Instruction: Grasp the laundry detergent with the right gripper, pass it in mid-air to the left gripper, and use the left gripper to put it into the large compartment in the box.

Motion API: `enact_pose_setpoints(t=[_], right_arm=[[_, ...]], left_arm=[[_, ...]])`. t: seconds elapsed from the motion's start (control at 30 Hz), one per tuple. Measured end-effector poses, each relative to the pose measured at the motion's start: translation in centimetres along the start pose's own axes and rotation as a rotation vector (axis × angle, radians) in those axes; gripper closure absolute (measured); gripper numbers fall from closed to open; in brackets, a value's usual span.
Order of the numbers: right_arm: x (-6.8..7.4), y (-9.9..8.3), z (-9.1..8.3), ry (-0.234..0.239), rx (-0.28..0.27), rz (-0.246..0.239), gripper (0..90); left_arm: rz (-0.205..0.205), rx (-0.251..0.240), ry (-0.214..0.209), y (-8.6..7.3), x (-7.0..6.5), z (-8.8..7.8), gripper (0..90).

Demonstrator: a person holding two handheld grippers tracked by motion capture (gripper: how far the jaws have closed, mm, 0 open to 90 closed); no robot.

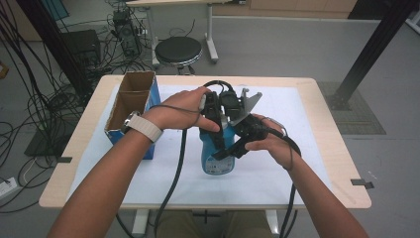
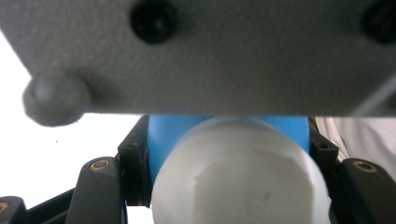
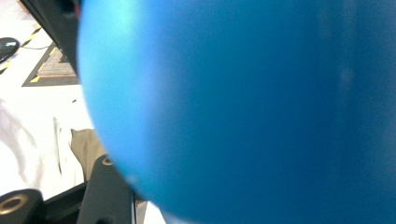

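- Right now the blue bottle (image 1: 218,156) is at the middle of the white-covered surface (image 1: 297,163), its base towards the person and its white cap (image 2: 238,172) at the far end.
- Its long axis runs near to far in the high view; whether it stands or leans I can't tell.
- Left gripper (image 1: 214,115) is clamped over the cap end, black jaws hugging both sides of the neck.
- Right gripper (image 1: 233,148) grips the bottle's blue body from the right side.
- Open cardboard box (image 1: 132,106) sits off to the left, well apart.
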State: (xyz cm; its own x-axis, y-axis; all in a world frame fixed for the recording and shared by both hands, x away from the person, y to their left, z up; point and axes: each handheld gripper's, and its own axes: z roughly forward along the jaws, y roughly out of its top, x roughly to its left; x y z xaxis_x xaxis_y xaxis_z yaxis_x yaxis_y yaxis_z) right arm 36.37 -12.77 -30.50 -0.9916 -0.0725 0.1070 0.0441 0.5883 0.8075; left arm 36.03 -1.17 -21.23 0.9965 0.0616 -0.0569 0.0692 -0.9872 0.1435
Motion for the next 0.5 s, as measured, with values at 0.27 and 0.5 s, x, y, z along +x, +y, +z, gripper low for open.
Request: enact_pose_setpoints(t=[0.27,0.5], right_arm=[[0.01,-0.19,0.25,0.006,0.0,0.0,42.9],[-0.02,-0.22,0.31,0.007,0.002,0.002,42.9]], left_arm=[[-0.014,0.004,-0.011,-0.12,0.01,0.28,37.3],[-0.014,0.002,-0.009,-0.22,0.04,0.32,37.3]])
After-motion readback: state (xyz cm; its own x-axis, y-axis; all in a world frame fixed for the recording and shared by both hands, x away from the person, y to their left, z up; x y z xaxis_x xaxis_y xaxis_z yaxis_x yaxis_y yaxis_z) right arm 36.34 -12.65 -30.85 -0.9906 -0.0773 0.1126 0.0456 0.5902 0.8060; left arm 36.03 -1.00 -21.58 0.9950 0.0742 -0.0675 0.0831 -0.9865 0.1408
